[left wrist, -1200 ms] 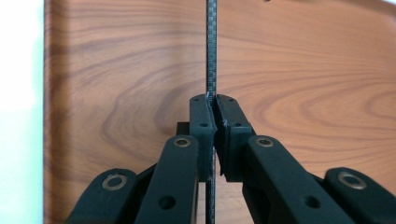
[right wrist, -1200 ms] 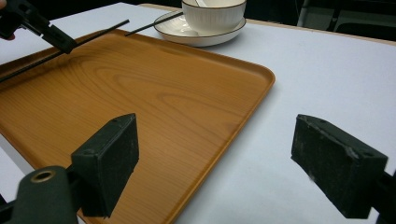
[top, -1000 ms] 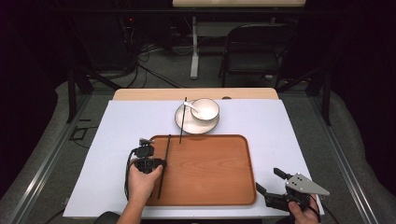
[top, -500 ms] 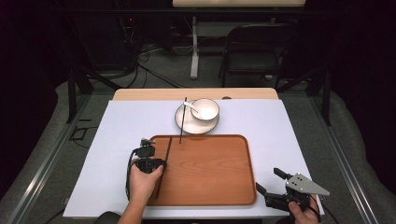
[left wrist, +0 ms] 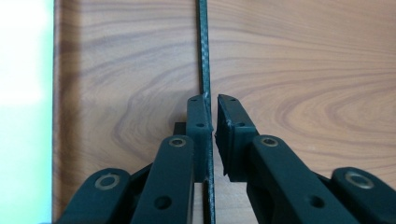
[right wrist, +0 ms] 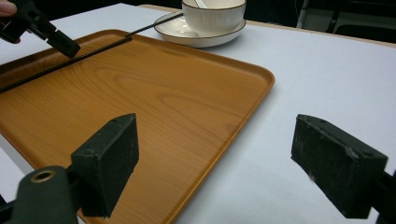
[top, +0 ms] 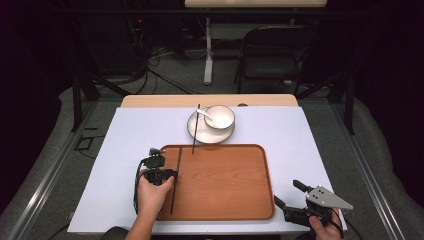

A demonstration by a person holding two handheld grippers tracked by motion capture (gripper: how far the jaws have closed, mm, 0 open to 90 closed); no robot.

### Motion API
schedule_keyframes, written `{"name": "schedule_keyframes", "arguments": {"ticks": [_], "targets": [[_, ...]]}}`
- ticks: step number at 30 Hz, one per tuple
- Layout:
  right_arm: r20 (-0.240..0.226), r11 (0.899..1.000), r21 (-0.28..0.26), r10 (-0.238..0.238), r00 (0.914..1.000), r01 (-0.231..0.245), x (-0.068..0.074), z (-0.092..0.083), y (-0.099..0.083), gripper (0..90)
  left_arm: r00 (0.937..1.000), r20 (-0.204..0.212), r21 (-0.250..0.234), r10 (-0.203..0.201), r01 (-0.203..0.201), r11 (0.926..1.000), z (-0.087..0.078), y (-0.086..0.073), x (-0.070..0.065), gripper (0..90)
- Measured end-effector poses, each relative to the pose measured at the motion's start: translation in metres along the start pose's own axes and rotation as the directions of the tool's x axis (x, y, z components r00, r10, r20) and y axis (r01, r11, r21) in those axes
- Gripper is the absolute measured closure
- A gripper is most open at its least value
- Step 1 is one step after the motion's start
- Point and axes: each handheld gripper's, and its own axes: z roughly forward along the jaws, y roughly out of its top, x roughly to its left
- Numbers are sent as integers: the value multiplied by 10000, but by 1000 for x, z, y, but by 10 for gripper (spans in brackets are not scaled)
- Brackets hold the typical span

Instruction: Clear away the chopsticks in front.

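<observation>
Left tongs (left wrist: 212, 119) over tray's (top: 235, 200) nine-o'clock side, jaws just easing apart; slim black woven-textured chopstick (left wrist: 204, 56) lies between, pads barely off it, likely laid flat on the woodgrain. Second chopstick (top: 195, 129) leans on glossy plate (top: 196, 131) at twelve o'clock. Right tongs (right wrist: 231, 161) gape wide, idle above white worktop (top: 300, 145).

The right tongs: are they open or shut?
Open. The right tongs stand with their pads far apart, with nothing between them, over the tray edge.
</observation>
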Motion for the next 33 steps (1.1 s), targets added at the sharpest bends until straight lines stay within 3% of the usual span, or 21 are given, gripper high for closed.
{"name": "schedule_keyframes", "arguments": {"ticks": [5, 6, 7, 8, 10, 14, 19, 20, 27, 33], "targets": [[4, 10000, -13, 21, 10000, -21, 0, 0, 0, 148, 9998, 72, -532, 189, -185, 9984, -11, 7, 0, 749], [5, 10000, -16, 30, 10000, -30, 0, 0, 0, 148, 9982, 130, -978, 583, -567, 9936, -16, 10, 1, 716], [6, 10000, -16, 33, 10000, -33, 0, 0, 0, 148, 9982, 130, -978, 583, -567, 9936, -16, 10, 1, 699], [10, 10000, -17, 35, 10000, -35, 0, 0, 0, 148, 9971, 51, -1268, 765, -752, 9891, -21, 15, 1, 690], [14, 10000, -17, 38, 10000, -38, 0, 0, 0, 148, 9967, 265, -1541, 772, -723, 9854, -25, 19, 1, 652], [17, 10000, -13, 44, 10000, -44, 0, 0, 0, 148, 9926, -58, -2101, 1213, -1198, 9703, -31, 24, -1, 581], [22, 10000, -15, 42, 10000, -42, 0, 0, 0, 148, 9888, -279, -2367, 1467, -1491, 9601, -35, 34, -2, 508], [22, 10000, -10, 44, 10000, -44, 0, 0, 0, 148, 9847, -427, -2619, 1691, -1744, 9492, -36, 39, -2, 480], [23, 10000, 4, 68, 10000, -68, 0, 0, 0, 148, 9840, -354, -2594, 1748, -1779, 9492, -34, 58, -2, 461], [28, 10000, -7, 50, 10000, -50, 0, 0, 0, 148, 9835, -95, -2256, 1806, -1781, 9578, -27, 77, -2, 451]]}}
